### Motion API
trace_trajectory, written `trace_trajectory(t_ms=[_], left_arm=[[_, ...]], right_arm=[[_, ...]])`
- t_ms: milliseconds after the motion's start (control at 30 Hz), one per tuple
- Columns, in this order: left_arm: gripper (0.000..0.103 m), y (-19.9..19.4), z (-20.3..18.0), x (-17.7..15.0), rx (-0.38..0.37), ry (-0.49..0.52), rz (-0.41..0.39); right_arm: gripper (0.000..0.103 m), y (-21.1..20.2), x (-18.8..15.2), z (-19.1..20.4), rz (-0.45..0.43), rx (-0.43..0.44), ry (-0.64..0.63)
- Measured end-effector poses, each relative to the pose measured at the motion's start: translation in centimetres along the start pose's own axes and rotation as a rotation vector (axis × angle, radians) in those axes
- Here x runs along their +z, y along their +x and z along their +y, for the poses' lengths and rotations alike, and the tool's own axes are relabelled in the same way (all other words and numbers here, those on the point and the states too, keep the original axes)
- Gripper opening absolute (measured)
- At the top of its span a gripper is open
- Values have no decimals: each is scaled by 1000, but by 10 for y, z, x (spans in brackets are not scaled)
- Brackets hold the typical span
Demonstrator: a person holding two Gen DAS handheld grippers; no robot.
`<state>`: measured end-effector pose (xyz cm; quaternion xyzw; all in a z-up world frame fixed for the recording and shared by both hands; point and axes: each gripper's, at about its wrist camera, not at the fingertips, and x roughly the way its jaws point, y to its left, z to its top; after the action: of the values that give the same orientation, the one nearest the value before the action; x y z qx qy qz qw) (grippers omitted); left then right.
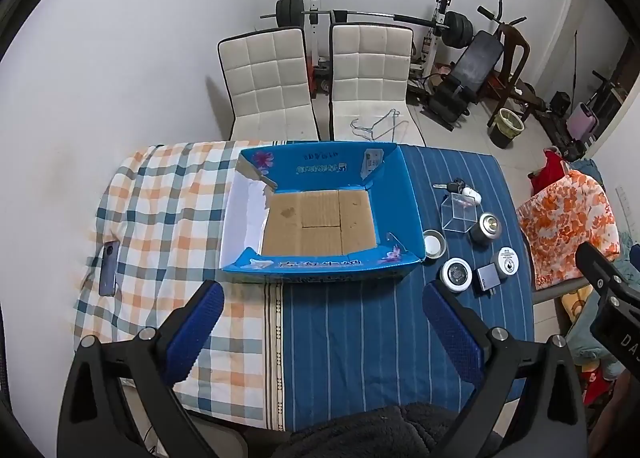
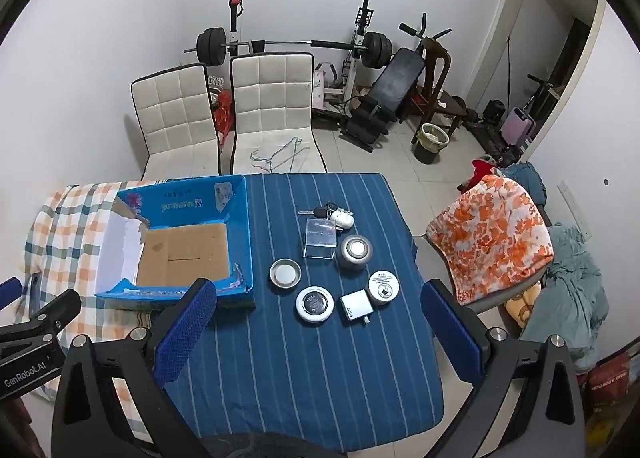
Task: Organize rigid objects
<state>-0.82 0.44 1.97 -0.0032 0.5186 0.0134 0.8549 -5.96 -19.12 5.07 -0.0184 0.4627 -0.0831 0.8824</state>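
Observation:
An open blue cardboard box [image 1: 404,194] [image 2: 240,234] with a bare brown floor sits on the table. To its right on the blue striped cloth lie keys [image 2: 325,212], a clear plastic cube [image 2: 320,243], a dark metal can [image 2: 356,251], a shallow metal lid [image 2: 285,273], a round white-rimmed case [image 2: 315,303], a white charger [image 2: 356,307] and a white round tin [image 2: 383,287]. They also show in the left wrist view, such as the round case [image 1: 456,275]. My left gripper [image 1: 322,322] is open and empty in front of the box. My right gripper [image 2: 320,322] is open and empty, near the small objects.
A phone [image 1: 109,267] lies on the checked cloth at the table's left. Two white chairs [image 1: 320,78] stand behind the table, wire hangers [image 2: 280,156] on one. An orange floral cloth [image 2: 492,238] drapes a chair at the right. Gym gear lines the back wall.

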Motion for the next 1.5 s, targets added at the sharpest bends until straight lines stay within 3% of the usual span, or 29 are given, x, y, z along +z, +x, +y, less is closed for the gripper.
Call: trace_trajectory(t_ms=[1500], left_arm=[[102, -15, -6, 11, 13, 1, -62]], right_arm=[[103, -4, -2, -13, -26, -12, 24]])
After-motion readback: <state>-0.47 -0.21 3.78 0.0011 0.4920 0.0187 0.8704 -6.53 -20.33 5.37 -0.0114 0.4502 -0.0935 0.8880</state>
